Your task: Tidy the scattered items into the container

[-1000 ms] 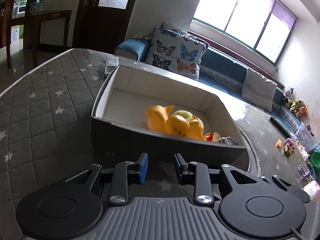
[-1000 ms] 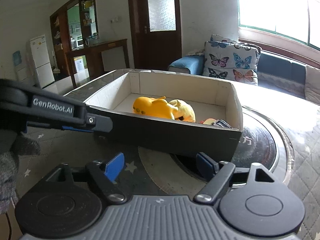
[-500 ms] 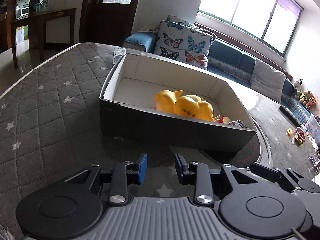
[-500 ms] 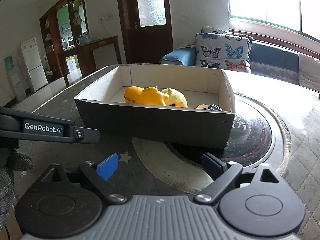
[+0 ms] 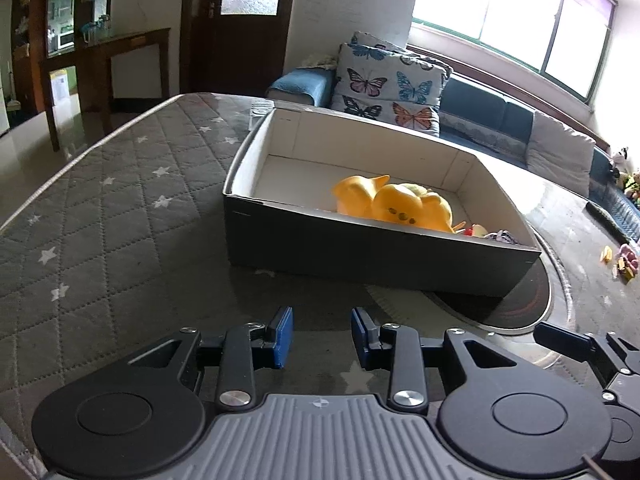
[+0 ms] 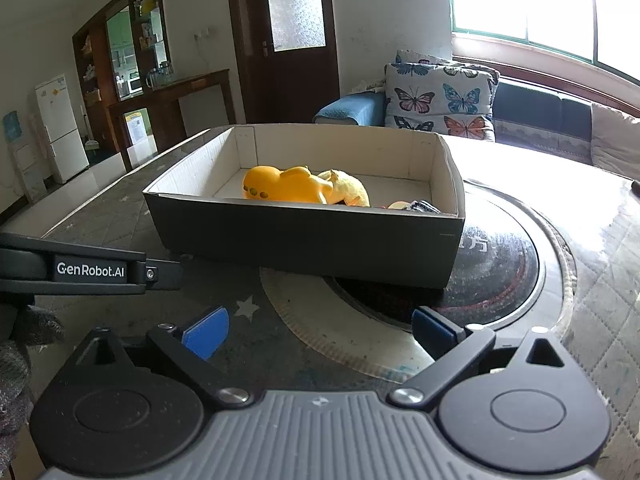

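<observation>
So the box (image 5: 376, 256) sits on the desk (image 5: 120, 216), partly over a dark round plate (image 6: 496, 272). Yellow plush toys (image 5: 396, 204) lie inside near the right end, next to some smaller bits I can't make out. Left tool (image 5: 322, 340) hangs just short of the box, slightly spread, holding nothing. Right tool (image 6: 320, 328) is spread wide, empty too.

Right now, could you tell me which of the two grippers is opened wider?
The right gripper: its blue pads stand far apart, spanning much of its view, while the left gripper shows only a narrow gap between its pads. Both are empty.
</observation>
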### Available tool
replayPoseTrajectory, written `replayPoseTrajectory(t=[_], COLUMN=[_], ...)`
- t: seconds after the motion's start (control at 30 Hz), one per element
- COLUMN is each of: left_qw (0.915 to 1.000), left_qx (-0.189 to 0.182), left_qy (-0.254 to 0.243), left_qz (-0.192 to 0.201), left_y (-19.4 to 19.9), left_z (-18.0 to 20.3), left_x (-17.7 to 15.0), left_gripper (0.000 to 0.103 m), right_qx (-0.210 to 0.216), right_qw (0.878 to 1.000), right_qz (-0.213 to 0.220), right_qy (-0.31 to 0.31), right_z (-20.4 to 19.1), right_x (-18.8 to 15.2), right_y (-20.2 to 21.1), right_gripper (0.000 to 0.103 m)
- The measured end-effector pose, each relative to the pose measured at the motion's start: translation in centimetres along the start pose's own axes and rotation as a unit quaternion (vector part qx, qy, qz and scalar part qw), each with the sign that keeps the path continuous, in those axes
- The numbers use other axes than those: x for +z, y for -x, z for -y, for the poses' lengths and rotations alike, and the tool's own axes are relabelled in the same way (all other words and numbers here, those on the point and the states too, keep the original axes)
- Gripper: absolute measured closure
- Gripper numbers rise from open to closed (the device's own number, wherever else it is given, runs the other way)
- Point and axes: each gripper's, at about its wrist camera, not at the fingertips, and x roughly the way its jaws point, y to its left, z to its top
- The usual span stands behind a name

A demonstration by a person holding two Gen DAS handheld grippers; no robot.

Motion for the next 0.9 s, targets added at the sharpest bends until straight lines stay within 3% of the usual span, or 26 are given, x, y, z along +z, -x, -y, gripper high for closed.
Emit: replayPoseTrajectory(t=[0.9], left_qw=[0.9997], left_qx=[-0.003], left_qy=[0.000], left_qz=[-0.023], left_y=[0.4], left_z=[0.5], left_x=[-1.6], left_gripper=[0.070], right_qx=[-0.007], right_qw=[1.000], right_qz=[-0.009], right_qy=[0.000], right_z=[-0.4], right_x=[-1.1], right_y=[0.7], right_gripper=[0.000])
